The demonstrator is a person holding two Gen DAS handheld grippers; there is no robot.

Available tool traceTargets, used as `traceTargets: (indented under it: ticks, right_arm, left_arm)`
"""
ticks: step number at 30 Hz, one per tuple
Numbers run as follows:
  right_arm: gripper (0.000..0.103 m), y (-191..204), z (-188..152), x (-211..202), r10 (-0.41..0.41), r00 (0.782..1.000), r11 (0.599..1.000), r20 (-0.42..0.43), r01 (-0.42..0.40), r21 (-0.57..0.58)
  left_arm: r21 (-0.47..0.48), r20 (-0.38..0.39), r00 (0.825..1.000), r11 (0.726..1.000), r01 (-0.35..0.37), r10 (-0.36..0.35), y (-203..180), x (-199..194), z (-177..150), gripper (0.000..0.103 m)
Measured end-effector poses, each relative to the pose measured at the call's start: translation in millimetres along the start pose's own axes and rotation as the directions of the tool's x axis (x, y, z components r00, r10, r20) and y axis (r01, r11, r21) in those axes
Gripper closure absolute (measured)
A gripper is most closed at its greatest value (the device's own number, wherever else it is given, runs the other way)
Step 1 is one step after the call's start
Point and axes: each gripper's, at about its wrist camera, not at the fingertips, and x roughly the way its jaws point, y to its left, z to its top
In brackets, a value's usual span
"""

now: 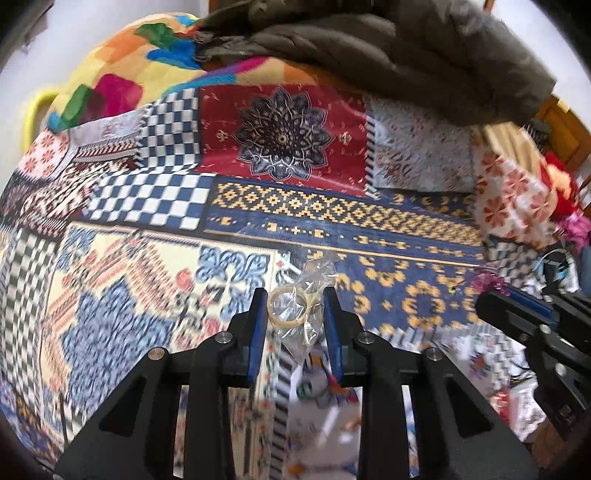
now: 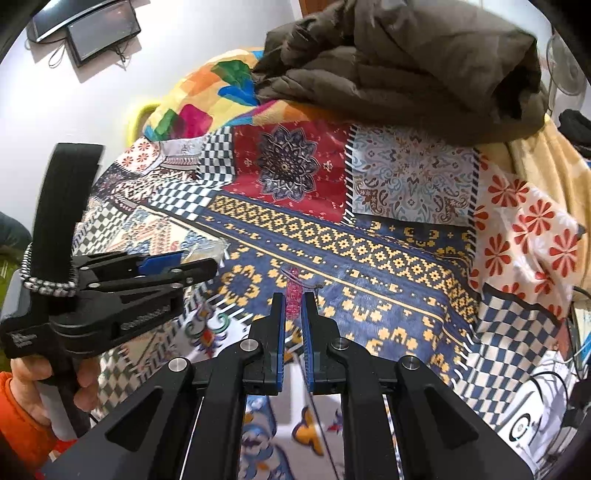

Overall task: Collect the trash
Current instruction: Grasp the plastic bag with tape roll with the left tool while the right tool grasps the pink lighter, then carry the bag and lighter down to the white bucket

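While both grippers hang over a bed spread with a patchwork cover (image 1: 369,206), each has a scrap of trash between its fingers. Seen from the left wrist, the left gripper (image 1: 295,314) has its blue-padded fingers (image 1: 257,325) partly apart, with a crumpled clear plastic wrapper (image 1: 314,291) and a pale tape ring (image 1: 288,306) between them; the ring lies against the left pad, and the wrapper reaches the right pad, but whether the pads actually press on them cannot be told. No earlier view is at hand, so only this half-spread stance can be stated. From the right wrist, the right gripper (image 2: 293,306) has its jaws drawn nearly together, pinching a small pink wrapper (image 2: 293,291) that sticks up from between the tips, above the blue and yellow patch of the cover. That same view shows the left gripper from the side at the left, with something pale and clear at its tips, gripped by a hand (image 2: 40,387) in an orange sleeve (image 2: 14,413). In the left view the right gripper enters from the right edge with the pink scrap at its tip. At the far end of the bed lie a brown quilted jacket (image 2: 406,62) and a bright multicoloured pillow (image 1: 122,74). A dark screen (image 2: 99,29) hangs on the white wall, top left in the right view.
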Motion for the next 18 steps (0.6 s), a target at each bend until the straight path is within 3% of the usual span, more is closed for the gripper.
traceTargets:
  ticks: [4, 9, 18]
  right_arm:
    - [0.095, 10.6, -0.3, -24.3, 0.003, 1.000, 1.000, 0.010, -0.003, -0.015]
    - [0.095, 32.0, -2.2, -54.8, 0.024, 1.000, 0.999, 0.018, -0.023, -0.044]
    - [0.095, 96.5, -16.1, -118.9, 0.072, 0.997, 0.990, 0.038, -0.067, -0.122]
  left_arm:
    - [-0.010, 0.038, 0.999, 1.000, 0.006, -0.006, 3.3, -46.1, -8.4, 0.074]
    - [0.010, 0.090, 0.995, 0.999, -0.053, 0.052, 5.7, -102.4, -24.2, 0.074]
    - [-0.036, 0.156, 0.980, 0.992, -0.121, 0.125, 31.4, -206.2, -84.9, 0.074]
